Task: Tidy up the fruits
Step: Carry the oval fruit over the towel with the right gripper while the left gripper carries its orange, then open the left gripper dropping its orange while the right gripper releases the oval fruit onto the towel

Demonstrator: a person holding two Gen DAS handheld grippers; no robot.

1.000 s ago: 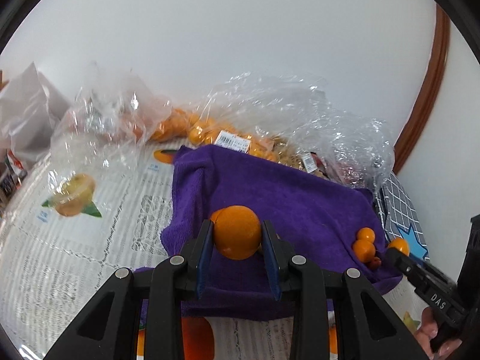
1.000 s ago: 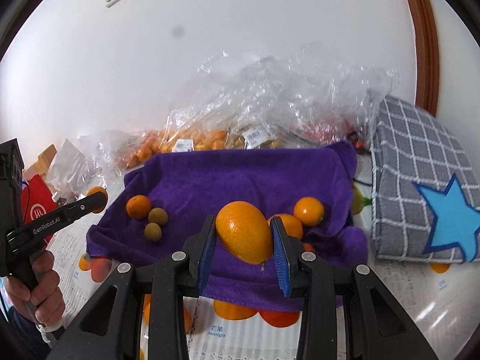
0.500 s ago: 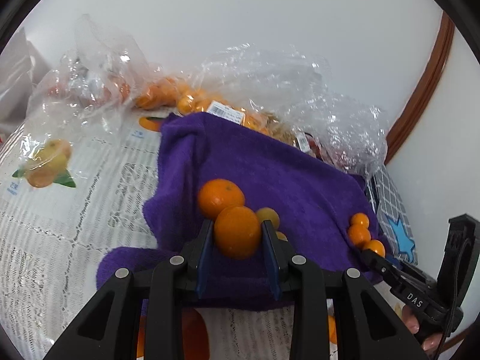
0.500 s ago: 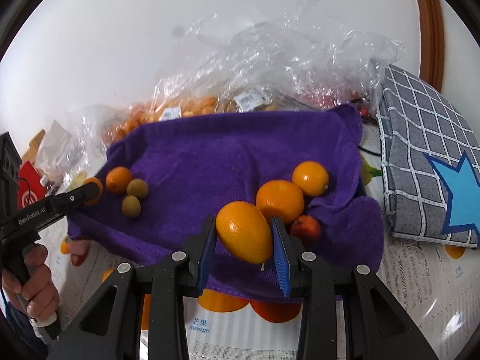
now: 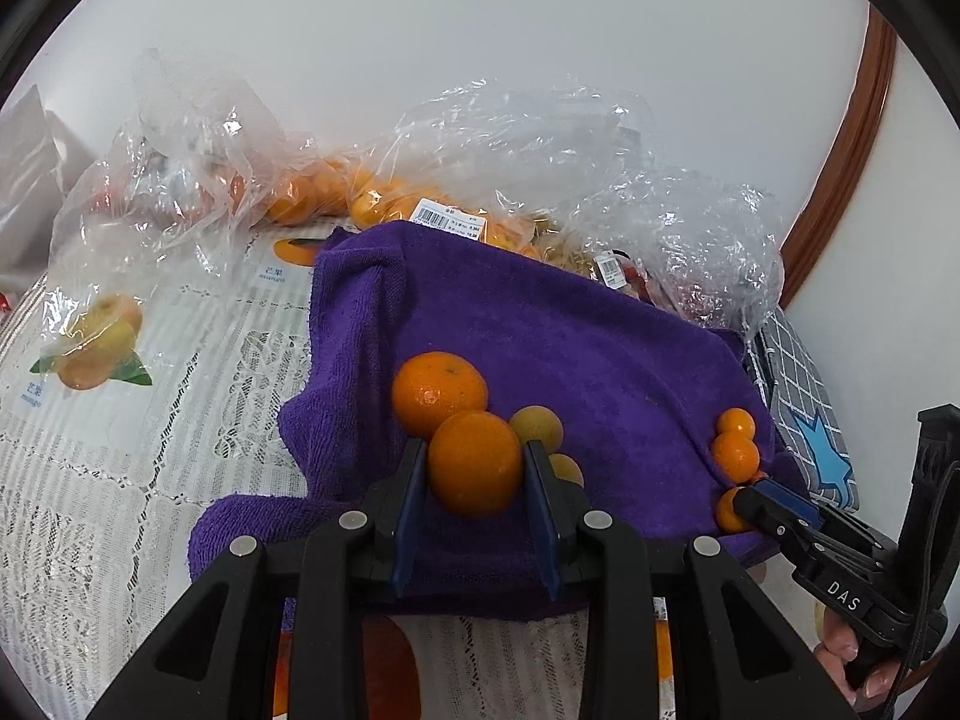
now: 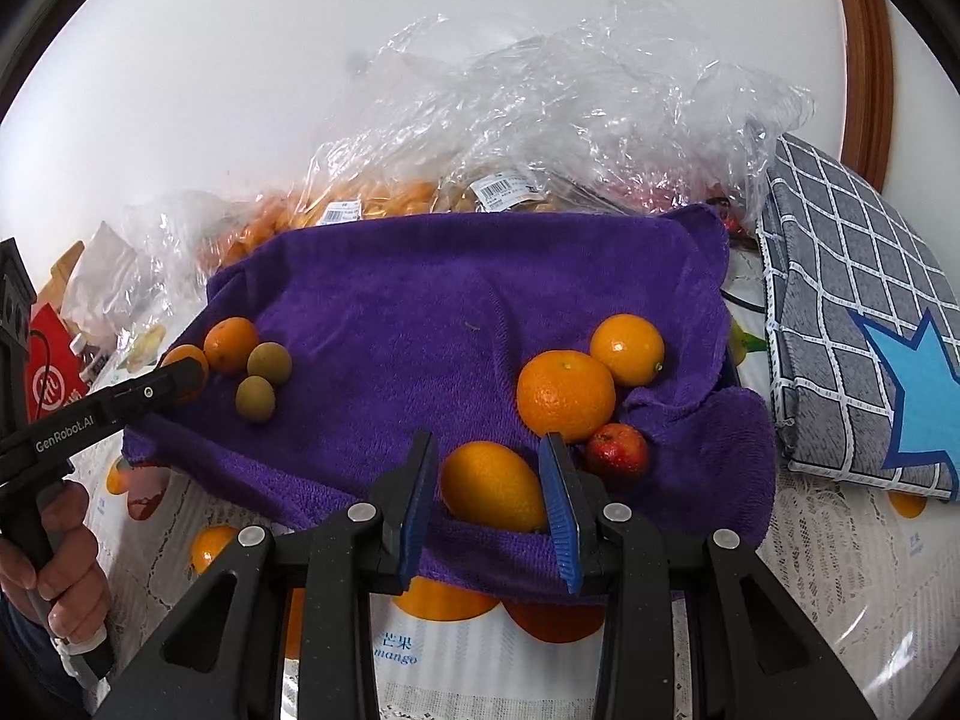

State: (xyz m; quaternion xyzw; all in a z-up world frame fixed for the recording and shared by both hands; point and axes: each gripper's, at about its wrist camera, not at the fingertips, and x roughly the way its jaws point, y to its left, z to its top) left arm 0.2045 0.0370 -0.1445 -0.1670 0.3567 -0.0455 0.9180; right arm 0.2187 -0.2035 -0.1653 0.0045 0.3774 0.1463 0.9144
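A purple towel point(image 5: 540, 330) point(image 6: 450, 300) is spread on the table. My left gripper point(image 5: 477, 462) is shut on a round orange point(image 5: 475, 465), low over the towel's near left part. Just beyond it lie a bigger orange point(image 5: 438, 393) and two small yellowish fruits point(image 5: 536, 427). My right gripper point(image 6: 486, 468) is shut on an oval orange point(image 6: 492, 486), which rests against the towel's front fold. To its right sit a large orange point(image 6: 566, 394), a smaller one point(image 6: 627, 349) and a small red fruit point(image 6: 618, 451). In the right wrist view the left gripper point(image 6: 180, 378) comes in from the left.
Crinkled clear plastic bags point(image 6: 570, 120) point(image 5: 540, 150) holding more fruit line the wall behind the towel. A grey checked cushion with a blue star point(image 6: 852, 312) lies to the right. Lace tablecloth with mango prints point(image 5: 120, 420) covers the table. A hand point(image 6: 66, 576) holds the left tool.
Both grippers have come down toward the towel with their fruit. The oval orange now touches the towel's front fold. The bigger orange has come into sight behind the left gripper's orange.
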